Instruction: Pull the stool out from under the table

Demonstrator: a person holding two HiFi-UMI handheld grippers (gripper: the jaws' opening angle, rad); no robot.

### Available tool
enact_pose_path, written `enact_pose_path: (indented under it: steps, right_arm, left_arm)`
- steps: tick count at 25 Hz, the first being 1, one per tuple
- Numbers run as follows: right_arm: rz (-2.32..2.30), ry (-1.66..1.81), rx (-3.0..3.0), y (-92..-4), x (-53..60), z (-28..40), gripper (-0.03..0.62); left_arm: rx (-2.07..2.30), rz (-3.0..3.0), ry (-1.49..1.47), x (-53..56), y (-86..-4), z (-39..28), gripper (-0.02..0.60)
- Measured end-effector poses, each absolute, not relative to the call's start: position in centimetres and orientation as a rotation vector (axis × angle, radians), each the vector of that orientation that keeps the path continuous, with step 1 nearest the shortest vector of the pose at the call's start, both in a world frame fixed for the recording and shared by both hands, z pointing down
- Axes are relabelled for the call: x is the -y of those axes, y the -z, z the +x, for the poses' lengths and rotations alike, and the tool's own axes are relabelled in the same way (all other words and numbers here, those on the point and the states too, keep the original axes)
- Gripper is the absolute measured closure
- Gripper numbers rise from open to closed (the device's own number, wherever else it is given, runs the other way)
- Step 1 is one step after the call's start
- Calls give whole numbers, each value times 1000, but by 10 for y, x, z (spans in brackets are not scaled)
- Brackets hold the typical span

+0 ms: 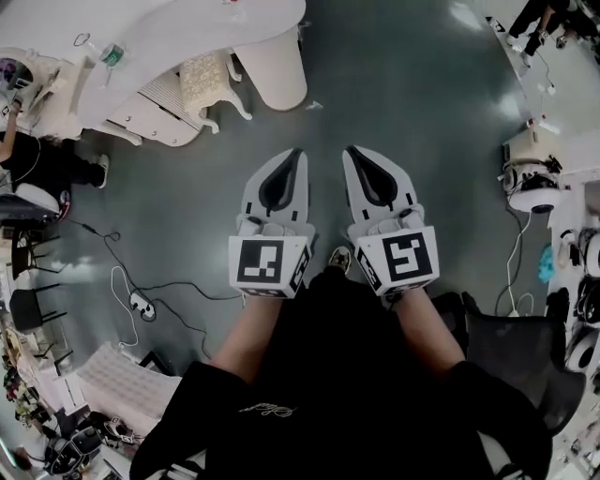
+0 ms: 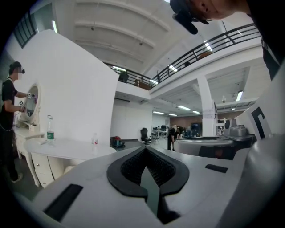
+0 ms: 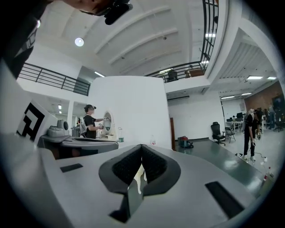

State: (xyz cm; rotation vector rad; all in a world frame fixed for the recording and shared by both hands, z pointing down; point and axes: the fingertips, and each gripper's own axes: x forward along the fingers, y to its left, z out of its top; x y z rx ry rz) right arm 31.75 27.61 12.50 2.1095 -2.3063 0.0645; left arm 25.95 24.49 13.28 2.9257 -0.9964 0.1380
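My left claw [image 1: 297,153] and right claw [image 1: 351,152] point forward side by side, both closed, empty. The stool [image 1: 202,81] stands well ahead.

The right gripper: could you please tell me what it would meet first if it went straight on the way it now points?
Probably the near end of the white table, around its pedestal: the right gripper aims there, though depth is hard to judge.
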Motion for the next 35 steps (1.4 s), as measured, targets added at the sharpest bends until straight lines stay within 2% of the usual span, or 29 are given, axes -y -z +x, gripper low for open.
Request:
enact_pose_path:
  steps: [11, 27, 30, 35]
  right_arm:
    - [1824, -132, 2487, -124, -190, 210, 588]
    - [1451, -47, 2662, -115, -54, -55, 588]
    - [1435, -63, 2658, -116, -40, -73, 588]
    - [1459, -93, 2593, -126, -22, -66, 588]
  left_arm:
    - [1325, 2741, -72, -169, -129, 137, 575]
    - [1599, 2531, -9, -55, -128, -121, 575]
    - [1606, 2514, -9, -42, -130, -140, 575]
    - [1545, 2506, -32, -24, -141, -132, 575]
